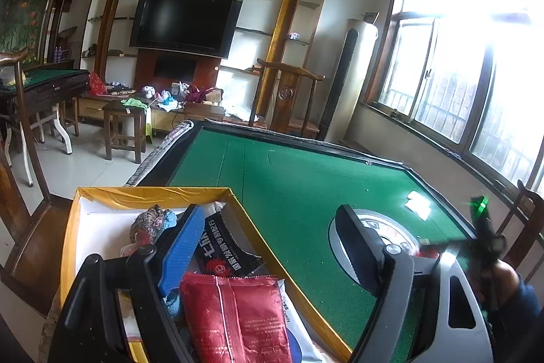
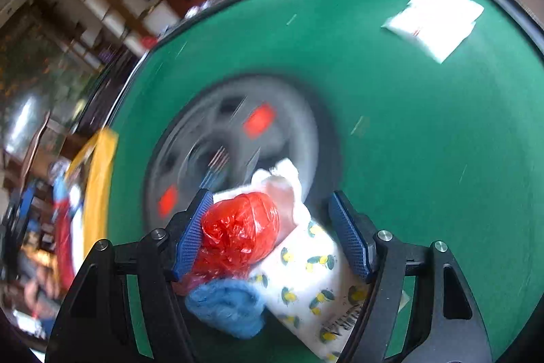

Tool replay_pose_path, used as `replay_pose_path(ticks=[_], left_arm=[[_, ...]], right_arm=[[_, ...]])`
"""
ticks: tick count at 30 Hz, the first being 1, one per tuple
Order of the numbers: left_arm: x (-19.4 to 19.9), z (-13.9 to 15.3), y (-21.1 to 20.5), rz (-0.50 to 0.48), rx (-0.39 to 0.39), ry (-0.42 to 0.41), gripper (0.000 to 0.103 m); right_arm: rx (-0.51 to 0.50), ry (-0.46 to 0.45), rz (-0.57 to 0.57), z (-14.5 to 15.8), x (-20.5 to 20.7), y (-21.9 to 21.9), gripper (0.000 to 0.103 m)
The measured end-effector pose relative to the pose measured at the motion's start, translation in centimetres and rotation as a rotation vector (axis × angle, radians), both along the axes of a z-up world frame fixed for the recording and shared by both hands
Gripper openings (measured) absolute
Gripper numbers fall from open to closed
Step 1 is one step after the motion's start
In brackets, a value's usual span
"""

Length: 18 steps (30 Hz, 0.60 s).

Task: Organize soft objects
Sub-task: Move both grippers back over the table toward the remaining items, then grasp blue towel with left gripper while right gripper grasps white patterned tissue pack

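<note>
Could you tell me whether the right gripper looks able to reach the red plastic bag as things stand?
Probably yes: the right gripper has open jaws flanking the red plastic bag, nothing between; the lemon-print packet crowds beside.

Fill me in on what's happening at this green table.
A person with a gripper in each hand is sorting soft items into a yellow-rimmed cardboard box at the edge of the green felt table. The box already holds a red foil packet and a black printed packet, with the left gripper open above it. The right gripper is open around a crumpled red plastic bag, beside a lemon-print white pouch and blue fuzzy cloth. A white packet lies farther off.
</note>
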State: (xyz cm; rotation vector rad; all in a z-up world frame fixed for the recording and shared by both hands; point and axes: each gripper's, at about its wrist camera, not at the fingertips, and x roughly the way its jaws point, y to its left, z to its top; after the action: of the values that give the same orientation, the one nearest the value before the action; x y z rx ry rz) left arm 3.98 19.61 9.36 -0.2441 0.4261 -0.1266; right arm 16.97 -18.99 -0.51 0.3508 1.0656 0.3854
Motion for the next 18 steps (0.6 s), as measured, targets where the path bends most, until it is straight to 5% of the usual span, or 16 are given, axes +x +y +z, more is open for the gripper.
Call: replay_pose_path(ticks=[5, 9, 14, 18], left_arm=[[-0.5, 0.3, -0.1, -0.026, -0.024, -0.017, 0.08], [-0.9, 0.6, -1.4, -0.088, -0.005, -0.035, 0.08], [-1.1, 0.5, -3.4, -0.158, 0.021, -0.038, 0.08], [-1.2, 0.5, -4.7, -0.244, -0.081, 0.007, 0.08]], right_arm=[[0.164, -0.082, 0.086, 3.0, -5.7, 0.4, 0.072], [0.092, -0.213, 0.019, 4.4, -8.9, -1.3, 0.072], [0.155, -0.2, 0.034, 3.9, -9.2, -3.2, 0.072], [0.153, -0.198, 0.037, 3.5, -9.1, -3.2, 0.072]])
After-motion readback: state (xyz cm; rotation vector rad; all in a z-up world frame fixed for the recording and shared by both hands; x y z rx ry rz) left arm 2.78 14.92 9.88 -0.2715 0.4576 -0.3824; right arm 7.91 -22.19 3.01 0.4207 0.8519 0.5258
